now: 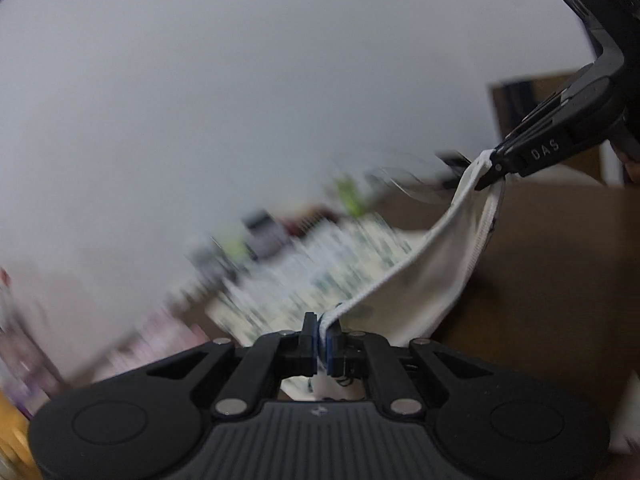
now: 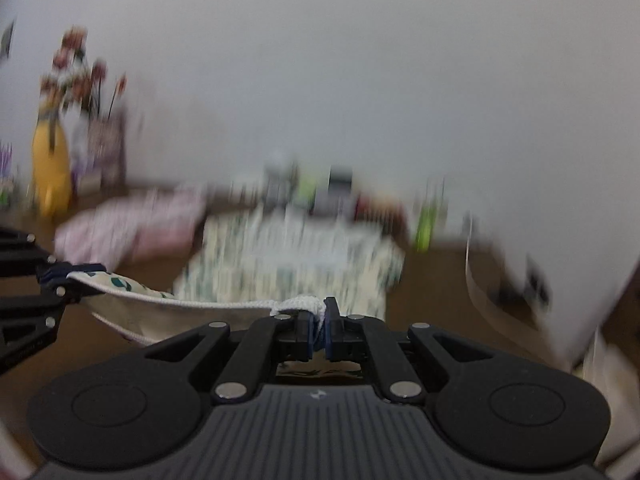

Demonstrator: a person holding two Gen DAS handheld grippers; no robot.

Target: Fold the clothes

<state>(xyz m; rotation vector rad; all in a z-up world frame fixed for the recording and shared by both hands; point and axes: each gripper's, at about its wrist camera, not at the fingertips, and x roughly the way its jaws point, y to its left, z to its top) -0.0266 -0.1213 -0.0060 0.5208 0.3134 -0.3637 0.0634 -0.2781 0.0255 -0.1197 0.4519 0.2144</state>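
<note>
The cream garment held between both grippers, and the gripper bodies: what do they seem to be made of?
Cream garment: probably soft knit fabric, matte; it sags between the grips and has a ribbed hem. Left gripper and right gripper: apparently hard black matte plastic, with metal pins.

We look forward from just behind each claw, close over its fingers. Both views face a blurred patterned cloth [image 1: 316, 272] ahead, before a pale wall [image 2: 360, 60].

cream garment [image 1: 416, 280] with ribbed hem, lifted, stretched taut; green-printed
</note>
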